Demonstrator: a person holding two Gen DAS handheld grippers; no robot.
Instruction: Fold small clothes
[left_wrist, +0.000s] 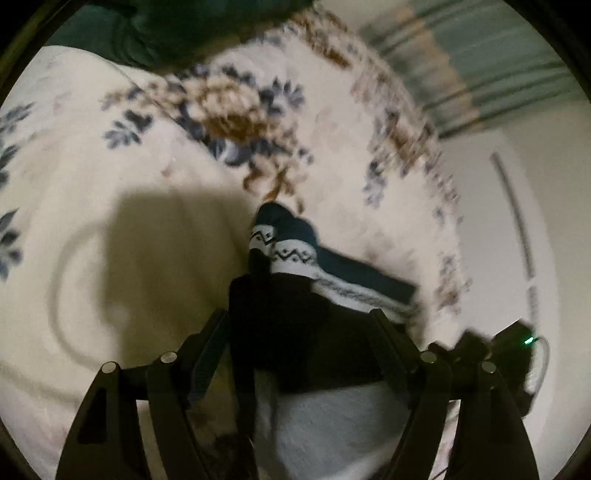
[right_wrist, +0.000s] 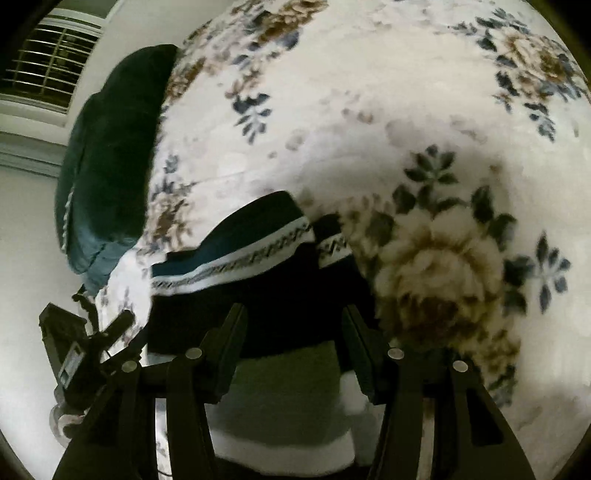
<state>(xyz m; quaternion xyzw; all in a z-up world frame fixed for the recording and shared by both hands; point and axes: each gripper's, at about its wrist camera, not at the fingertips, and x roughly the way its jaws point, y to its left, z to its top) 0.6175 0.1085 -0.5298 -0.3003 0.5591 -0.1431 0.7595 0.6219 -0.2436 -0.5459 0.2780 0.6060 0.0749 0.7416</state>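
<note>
We see left claw (left_wrist: 299, 347) jaws apart, gripping nothing | right claw (right_wrist: 293, 343) jaws apart too — empty | sweater (left_wrist: 295, 325) lies on the blanket (left_wrist: 110, 221) just ahead of and between both claws' fingers — dark, white-patterned bands

- Left gripper (left_wrist: 299, 343): angled steeply downward, jaws parted, nothing pinched between the pads.
- Right gripper (right_wrist: 293, 345): angled steeply downward, jaws parted, pads free.
</note>
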